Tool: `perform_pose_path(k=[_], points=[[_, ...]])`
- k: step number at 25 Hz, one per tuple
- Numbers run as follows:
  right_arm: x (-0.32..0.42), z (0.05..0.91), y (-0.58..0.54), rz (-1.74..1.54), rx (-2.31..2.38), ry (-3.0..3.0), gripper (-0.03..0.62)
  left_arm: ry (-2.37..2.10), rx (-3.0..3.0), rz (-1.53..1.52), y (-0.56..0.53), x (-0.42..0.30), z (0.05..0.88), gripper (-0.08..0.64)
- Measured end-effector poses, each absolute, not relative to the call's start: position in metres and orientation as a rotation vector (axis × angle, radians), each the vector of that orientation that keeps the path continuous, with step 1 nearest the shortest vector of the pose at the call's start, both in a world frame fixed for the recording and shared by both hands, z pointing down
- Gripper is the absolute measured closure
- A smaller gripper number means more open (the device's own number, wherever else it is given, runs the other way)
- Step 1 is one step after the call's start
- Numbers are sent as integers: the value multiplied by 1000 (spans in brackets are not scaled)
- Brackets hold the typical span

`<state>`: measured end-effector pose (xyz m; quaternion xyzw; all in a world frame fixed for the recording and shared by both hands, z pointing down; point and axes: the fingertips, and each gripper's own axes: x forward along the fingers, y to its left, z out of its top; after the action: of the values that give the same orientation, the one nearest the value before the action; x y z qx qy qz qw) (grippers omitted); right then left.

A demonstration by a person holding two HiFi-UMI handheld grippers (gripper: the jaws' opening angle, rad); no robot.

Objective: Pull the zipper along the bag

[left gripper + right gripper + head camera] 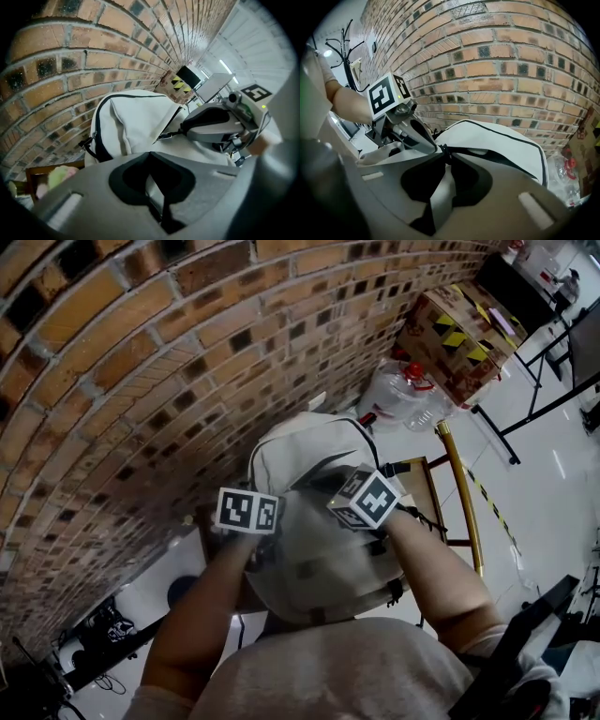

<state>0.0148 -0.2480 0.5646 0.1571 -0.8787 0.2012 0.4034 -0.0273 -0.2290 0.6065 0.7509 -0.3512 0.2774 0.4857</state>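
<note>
A white backpack [309, 451] with black zip trim stands against the brick wall, its top zip partly open [506, 161]. My right gripper [342, 498] [442, 157] is shut on the black zipper pull [441, 150], which runs from its tips as a short black strap [169, 135]. My left gripper [272, 521] [152, 161] sits close beside it on the bag's left side. Its jaws stand together with a thin pale strip of the bag's fabric [154, 192] between them. Both marker cubes hide the fingertips in the head view.
The brick wall [141, 362] rises right behind the bag. A wooden chair [424, 486] holds the bag, with a yellow pole [459, 488], a water bottle [398, 395] and a taped cardboard box [459, 334] to the right. A coat rack [342, 47] stands at the left.
</note>
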Motion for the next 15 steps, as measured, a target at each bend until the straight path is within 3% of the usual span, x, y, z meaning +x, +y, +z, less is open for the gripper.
perform_pose_path(k=[10, 12, 15], points=[[26, 564, -263, 517, 481, -2200, 557, -879, 1783, 700, -229, -30, 616, 558], [34, 561, -273, 477, 544, -2187, 594, -892, 1779, 708, -228, -33, 619, 558], [50, 555, -287, 487, 605, -2190, 594, -904, 1784, 701, -228, -35, 621, 558]])
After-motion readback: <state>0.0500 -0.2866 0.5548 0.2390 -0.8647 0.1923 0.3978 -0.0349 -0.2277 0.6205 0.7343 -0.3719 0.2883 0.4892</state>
